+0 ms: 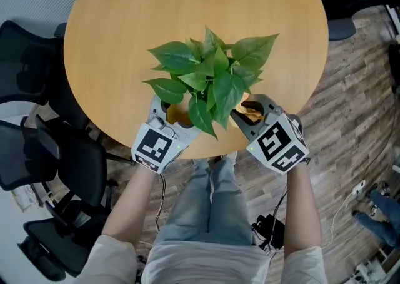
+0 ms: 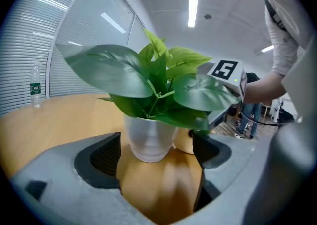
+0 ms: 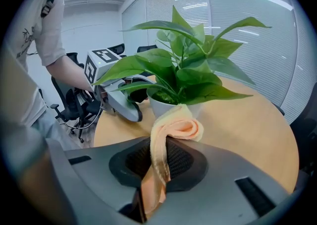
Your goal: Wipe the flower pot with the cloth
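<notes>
The white flower pot sits near the six o'clock edge of the round table. From its eight o'clock the left gripper brackets it, jaws spread and apparently not touching; closing them should steady it. At four o'clock the right gripper pinches the peach cloth. Its fold should press lightly and sweep under the leaves.

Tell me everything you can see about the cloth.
The cloth is a soft peach-orange fabric, terry-like by its look. It is pinched between the shut jaws of the right gripper. One end trails down between them, and the other is curled into a loose roll that sticks out forward. That roll sits at the side of the white flower pot, under the leaves, and seems to touch it.
</notes>
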Demonstrator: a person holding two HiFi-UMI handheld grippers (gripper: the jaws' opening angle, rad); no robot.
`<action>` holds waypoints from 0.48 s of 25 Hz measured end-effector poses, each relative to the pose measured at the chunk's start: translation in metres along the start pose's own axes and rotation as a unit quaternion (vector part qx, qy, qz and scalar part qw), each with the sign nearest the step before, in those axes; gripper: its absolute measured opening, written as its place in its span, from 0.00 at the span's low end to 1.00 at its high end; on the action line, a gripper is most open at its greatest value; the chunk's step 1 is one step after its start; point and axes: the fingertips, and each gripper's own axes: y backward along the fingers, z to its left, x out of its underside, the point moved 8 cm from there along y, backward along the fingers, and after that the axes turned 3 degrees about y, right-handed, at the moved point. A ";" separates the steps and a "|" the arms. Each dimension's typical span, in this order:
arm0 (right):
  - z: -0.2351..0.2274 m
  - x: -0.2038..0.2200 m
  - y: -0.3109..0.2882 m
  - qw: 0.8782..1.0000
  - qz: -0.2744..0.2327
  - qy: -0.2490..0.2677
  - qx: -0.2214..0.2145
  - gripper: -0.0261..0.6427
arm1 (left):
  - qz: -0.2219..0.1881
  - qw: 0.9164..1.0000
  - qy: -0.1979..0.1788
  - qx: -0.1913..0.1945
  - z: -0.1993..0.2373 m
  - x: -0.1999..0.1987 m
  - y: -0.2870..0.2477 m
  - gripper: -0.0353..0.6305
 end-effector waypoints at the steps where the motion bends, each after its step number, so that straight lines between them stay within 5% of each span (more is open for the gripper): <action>1: 0.000 0.000 0.000 1.000 -0.001 0.000 0.000 0.12 | -0.003 1.000 -0.003 0.016 0.002 0.000 0.005 0.72; 7: -0.001 0.001 0.001 1.000 -0.002 0.000 -0.001 0.12 | 0.000 0.997 -0.047 0.066 0.029 -0.007 0.013 0.72; 12: 0.000 0.001 0.001 1.000 -0.004 0.002 -0.004 0.12 | 0.008 0.985 -0.074 0.155 0.038 -0.015 -0.005 0.72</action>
